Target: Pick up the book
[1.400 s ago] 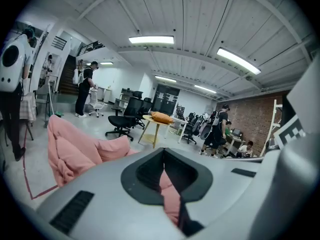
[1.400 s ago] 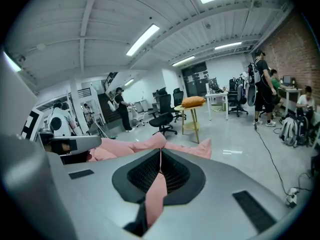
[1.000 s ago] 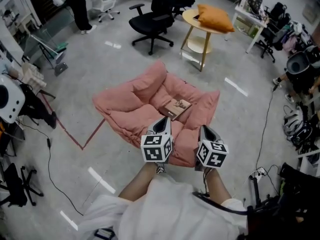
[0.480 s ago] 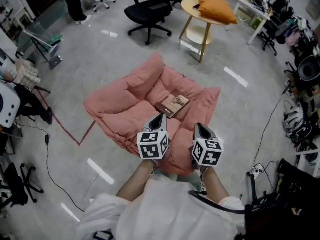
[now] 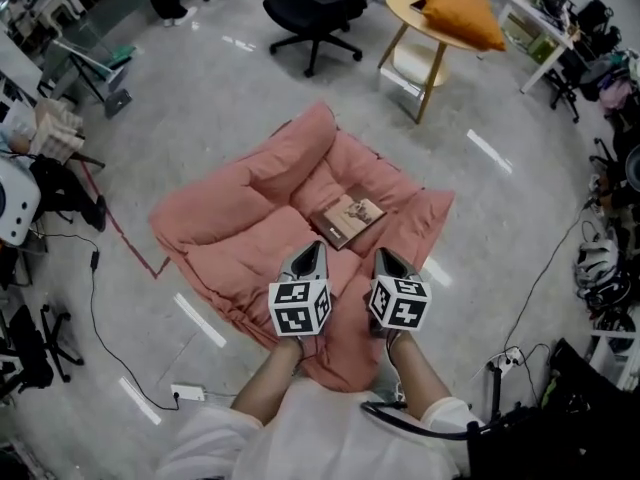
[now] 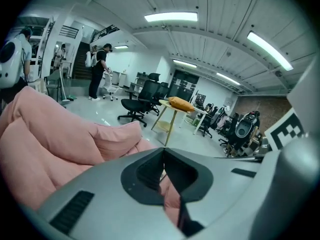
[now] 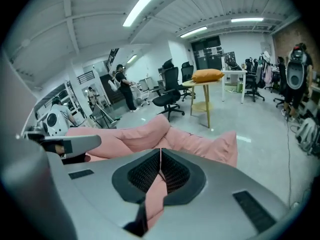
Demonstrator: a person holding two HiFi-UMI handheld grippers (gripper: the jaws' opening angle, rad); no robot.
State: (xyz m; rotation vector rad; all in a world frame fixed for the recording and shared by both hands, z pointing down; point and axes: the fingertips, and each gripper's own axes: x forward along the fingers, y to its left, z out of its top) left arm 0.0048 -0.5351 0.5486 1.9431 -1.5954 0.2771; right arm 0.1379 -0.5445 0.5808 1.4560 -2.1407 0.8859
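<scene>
On the pink cushion (image 5: 235,223) the book (image 5: 352,217) lies at twelve o'clock. The left gripper (image 5: 315,248) and right gripper (image 5: 382,255), both closed and empty, should open first.

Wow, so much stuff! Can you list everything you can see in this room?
floor sofa: one, pink, middle of the grey floor
book: one, brownish, flat on the sofa
round table: one, wooden, behind the sofa
cushion: one, orange, on the table
office chairs: several, black, nearest left of the table
left claw: one, grey, shut, empty, over the sofa's near edge
right claw: one, grey, shut, empty, beside it
</scene>
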